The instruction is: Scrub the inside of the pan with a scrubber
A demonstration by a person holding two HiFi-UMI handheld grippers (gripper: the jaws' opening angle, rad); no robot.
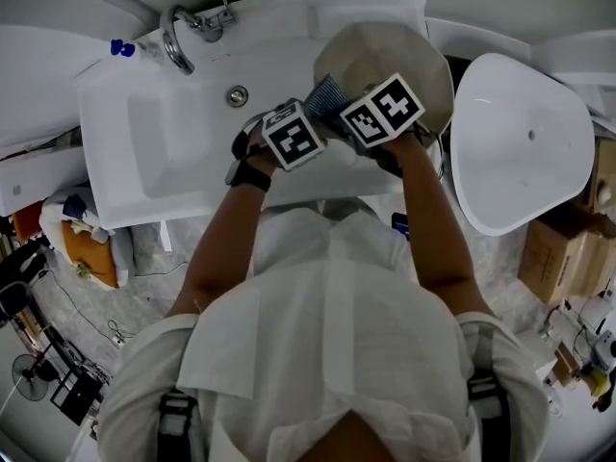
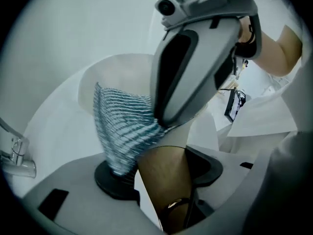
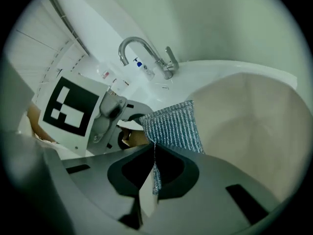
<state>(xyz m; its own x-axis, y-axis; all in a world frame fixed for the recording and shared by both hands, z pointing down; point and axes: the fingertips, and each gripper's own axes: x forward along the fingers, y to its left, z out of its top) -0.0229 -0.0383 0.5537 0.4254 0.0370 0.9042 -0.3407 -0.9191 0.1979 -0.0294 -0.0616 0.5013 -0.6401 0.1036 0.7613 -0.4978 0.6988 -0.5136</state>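
A beige pan [image 1: 395,51] stands tilted in the right end of the white sink [image 1: 144,142]. My left gripper [image 1: 306,123] is shut on the pan's brown wooden handle [image 2: 166,180], which fills the gap between its jaws. My right gripper [image 1: 342,106] is shut on a blue-and-white striped scrubber [image 1: 327,94]. In the right gripper view [image 3: 155,173] the scrubber [image 3: 173,126] is pinched between the jaws and hangs over the pan's pale inner wall [image 3: 244,126]. In the left gripper view the scrubber [image 2: 124,126] sits just before the pan [image 2: 122,70], under the right gripper's grey body.
A chrome faucet [image 1: 178,41] stands at the sink's back left, with the drain [image 1: 237,95] in the middle of the basin. A separate white basin [image 1: 520,142] lies to the right. Cardboard boxes [image 1: 558,258] stand on the floor at the right.
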